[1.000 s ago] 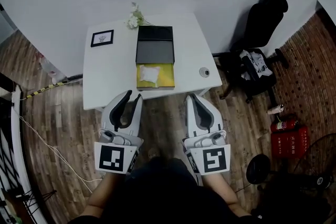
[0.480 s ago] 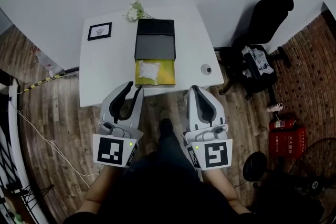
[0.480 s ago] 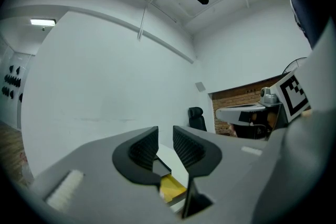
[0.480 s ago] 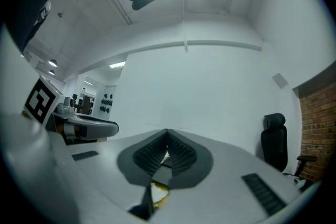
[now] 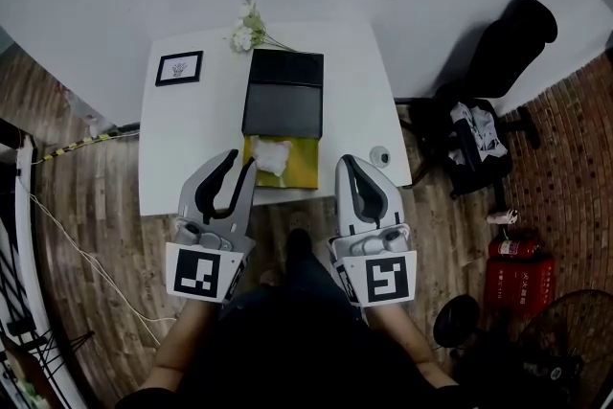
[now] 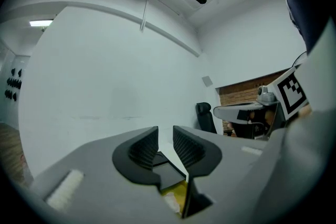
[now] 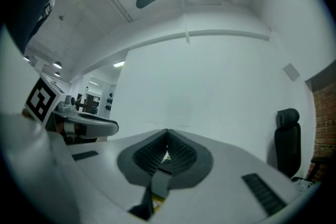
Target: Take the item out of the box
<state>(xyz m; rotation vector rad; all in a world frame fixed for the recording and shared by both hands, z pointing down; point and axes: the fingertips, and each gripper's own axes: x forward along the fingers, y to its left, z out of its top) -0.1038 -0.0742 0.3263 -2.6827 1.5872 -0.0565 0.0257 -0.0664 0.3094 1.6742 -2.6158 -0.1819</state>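
The left hand-held gripper (image 5: 239, 160) is hovering at the near edge of the surface (image 5: 192, 139) with its jaws parted and empty, likely readied for a grasp. The right hand-held gripper (image 5: 348, 161) is staying pinched closed on nothing. Between them the open box (image 5: 306, 168) is sitting with the white item (image 5: 271, 154) lying inside it.

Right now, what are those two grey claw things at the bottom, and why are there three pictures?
They are grabbing tools a person holds, one in each hand. One picture comes from a camera on the person's head, looking down; the other two come from little cameras riding on each tool. The left gripper has its jaws apart, the right gripper has them together; both hold nothing. On the white table sit an open box with a white bundle inside, a small picture frame and flowers.
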